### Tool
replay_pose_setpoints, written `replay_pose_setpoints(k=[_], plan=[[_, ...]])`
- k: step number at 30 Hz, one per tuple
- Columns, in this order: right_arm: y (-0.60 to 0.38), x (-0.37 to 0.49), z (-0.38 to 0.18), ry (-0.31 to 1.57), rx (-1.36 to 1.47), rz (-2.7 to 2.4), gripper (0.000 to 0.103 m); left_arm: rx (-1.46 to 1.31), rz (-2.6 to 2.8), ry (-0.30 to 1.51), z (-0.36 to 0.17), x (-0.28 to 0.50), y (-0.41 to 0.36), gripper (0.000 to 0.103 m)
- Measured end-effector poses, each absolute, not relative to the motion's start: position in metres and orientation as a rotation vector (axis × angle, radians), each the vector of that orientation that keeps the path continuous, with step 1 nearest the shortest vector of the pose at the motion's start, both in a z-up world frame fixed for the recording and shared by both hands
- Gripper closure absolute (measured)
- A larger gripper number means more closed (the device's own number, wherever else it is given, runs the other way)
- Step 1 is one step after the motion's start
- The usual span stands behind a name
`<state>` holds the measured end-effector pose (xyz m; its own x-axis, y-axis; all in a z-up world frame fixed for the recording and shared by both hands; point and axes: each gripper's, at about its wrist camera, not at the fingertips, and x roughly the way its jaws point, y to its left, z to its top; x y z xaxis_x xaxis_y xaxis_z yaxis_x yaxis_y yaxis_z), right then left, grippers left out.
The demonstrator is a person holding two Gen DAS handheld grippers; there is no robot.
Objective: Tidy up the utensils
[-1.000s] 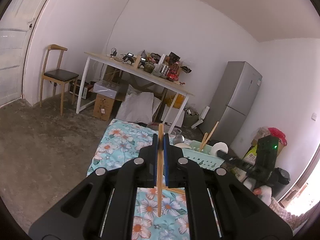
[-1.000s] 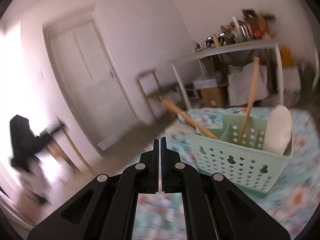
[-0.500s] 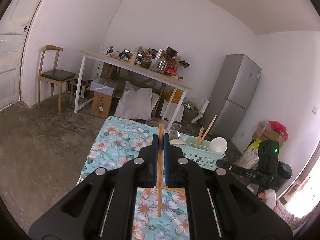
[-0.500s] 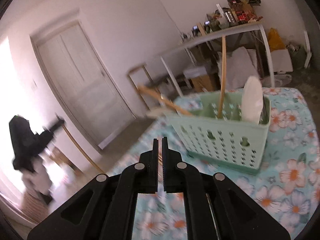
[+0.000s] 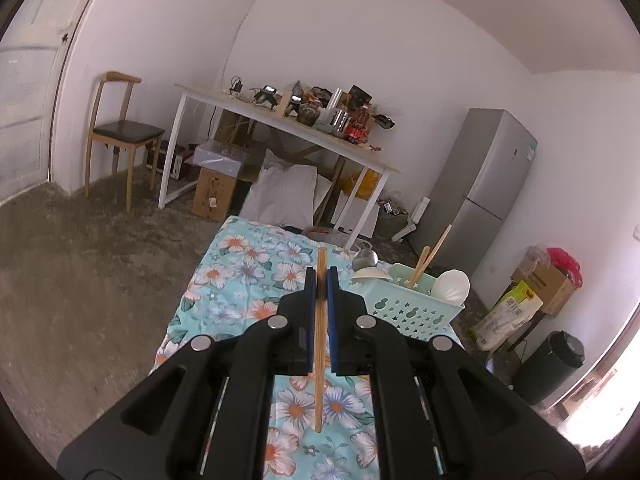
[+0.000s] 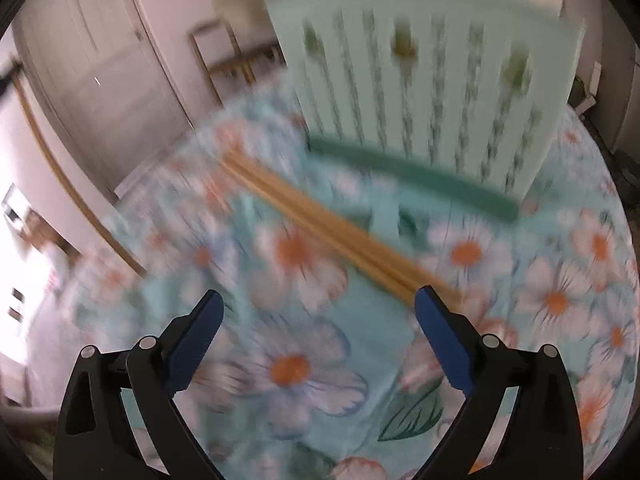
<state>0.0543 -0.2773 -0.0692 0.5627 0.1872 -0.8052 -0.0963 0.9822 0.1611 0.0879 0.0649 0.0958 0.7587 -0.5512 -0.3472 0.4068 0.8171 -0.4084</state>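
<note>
Two wooden chopsticks lying on floral cloth; right gripper jaws opening, empty, should be straddling pair squarely; left gripper pinching single wooden chopstick.

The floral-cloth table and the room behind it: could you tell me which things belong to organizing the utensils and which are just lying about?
Part of the job:
- chopstick clamped in the left gripper
- chopsticks on the cloth, ahead of the opening right gripper
- green utensil basket
- white spoon in it

Just lying about:
- wooden chair
- cluttered white desk
- refrigerator
- cardboard box
</note>
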Motion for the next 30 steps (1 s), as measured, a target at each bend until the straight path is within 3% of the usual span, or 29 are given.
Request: replay_pose_setpoints(k=[19, 20, 22, 27, 30], plan=[[-0.278, 0.062, -0.067, 1.009, 0.045, 0.180, 0.007, -0.381, -0.529, 0.486, 0.080, 0.089, 0.087, 0.099], [-0.277, 0.061, -0.064, 1.019, 0.042, 0.181, 0.009, -0.386, -0.528, 0.490, 0.079, 0.090, 0.087, 0.099], [-0.276, 0.062, -0.052, 1.011, 0.024, 0.186, 0.026, -0.392, -0.527, 0.491, 0.077, 0.091, 0.088, 0.099], [-0.244, 0.065, -0.013, 0.856, -0.164, 0.264, 0.034, -0.400, -0.525, 0.487, 0.073, 0.092, 0.090, 0.099], [-0.214, 0.076, -0.010, 0.818, -0.329, 0.301, 0.048, -0.402, -0.525, 0.490, 0.072, 0.093, 0.091, 0.099]])
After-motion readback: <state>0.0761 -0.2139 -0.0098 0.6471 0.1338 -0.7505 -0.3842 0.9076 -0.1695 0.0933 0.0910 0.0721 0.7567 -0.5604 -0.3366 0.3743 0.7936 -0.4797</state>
